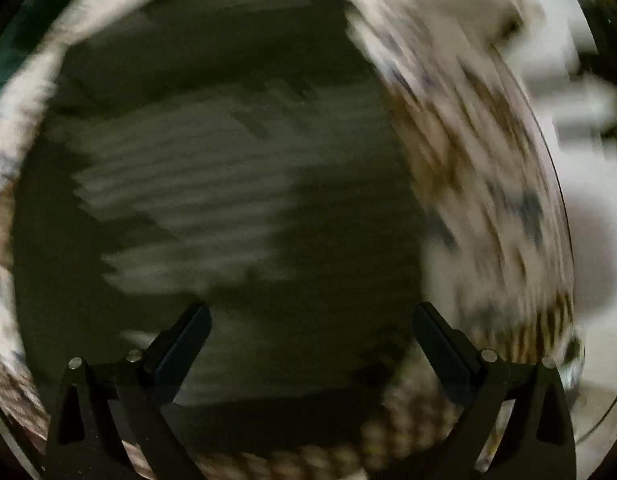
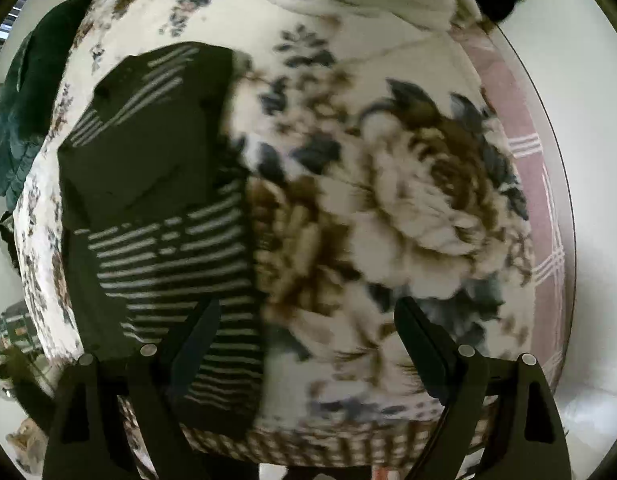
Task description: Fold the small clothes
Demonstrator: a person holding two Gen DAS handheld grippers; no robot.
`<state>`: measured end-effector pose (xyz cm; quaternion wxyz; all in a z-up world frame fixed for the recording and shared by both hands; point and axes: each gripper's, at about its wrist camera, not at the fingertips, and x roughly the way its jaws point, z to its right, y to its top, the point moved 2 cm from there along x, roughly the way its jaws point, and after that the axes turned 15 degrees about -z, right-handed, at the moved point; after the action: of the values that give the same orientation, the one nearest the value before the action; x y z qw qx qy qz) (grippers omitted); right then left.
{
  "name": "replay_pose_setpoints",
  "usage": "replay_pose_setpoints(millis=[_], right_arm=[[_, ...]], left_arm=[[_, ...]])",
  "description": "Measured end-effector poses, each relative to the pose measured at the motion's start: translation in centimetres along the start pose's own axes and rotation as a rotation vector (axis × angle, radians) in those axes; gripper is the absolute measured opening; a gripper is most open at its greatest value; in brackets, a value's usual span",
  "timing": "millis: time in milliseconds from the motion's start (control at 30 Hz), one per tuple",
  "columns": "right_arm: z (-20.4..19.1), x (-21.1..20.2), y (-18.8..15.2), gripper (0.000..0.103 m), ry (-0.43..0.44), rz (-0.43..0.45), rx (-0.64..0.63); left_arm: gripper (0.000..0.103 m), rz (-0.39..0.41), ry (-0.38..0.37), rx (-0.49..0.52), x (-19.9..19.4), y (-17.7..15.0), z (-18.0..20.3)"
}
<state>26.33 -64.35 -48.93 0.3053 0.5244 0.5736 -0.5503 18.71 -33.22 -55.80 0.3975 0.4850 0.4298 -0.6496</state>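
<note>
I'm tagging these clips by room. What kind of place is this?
Probably a bedroom: a dark striped garment lies on a floral blanket spread over what looks like a bed, with a checked pink sheet at its edge and pale floor beyond.

Both the left gripper point(image 1: 310, 330) and the right gripper point(image 2: 308, 322) are matte black, each with two flat angular fingers point(image 2: 424, 340) on triangular cut-out brackets fastened by round silver pins, seemingly identical despite the left view's blur.
</note>
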Motion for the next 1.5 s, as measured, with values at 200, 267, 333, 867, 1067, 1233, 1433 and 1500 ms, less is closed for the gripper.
replay_pose_setpoints(millis=[200,267,333,867,1067,1233,1433,1500], right_arm=[[2.7,0.5,3.0,0.090,0.006,-0.034,-0.079],[2.2,0.6,4.3,0.090,0.037,-0.040,-0.107],[1.2,0.6,6.3,0.090,0.063,-0.038,-0.146],[-7.6,6.6,28.9,0.060,0.427,-0.162,-0.089],[-11.6,5.0,28.4,0.010,0.304,-0.119,-0.124],[-18.0,-0.8,27.5,0.010,0.206,-0.077,-0.208],[-30.4,-4.8,26.2,0.010,0.075,-0.067,-0.314],[-36.3,-4.7,25.8,0.009,0.010,-0.062,-0.348]], left_arm=[[0.031,-0.109,0.116,0.085,8.1,-1.9,6.5],[0.003,-0.047,0.120,0.039,7.1,-1.8,5.8],[0.003,-0.005,0.080,-0.005,5.7,-2.0,5.0],[0.003,0.167,-0.016,-0.241,-3.6,-6.7,-0.6],[0.003,0.203,-0.067,-0.308,-5.9,-8.0,-4.0],[0.003,0.269,-0.137,-0.418,-9.0,-10.3,-8.9],[0.003,0.337,-0.261,-0.587,-10.5,-13.8,-16.4],[0.003,0.353,-0.321,-0.650,-10.0,-15.1,-19.3]])
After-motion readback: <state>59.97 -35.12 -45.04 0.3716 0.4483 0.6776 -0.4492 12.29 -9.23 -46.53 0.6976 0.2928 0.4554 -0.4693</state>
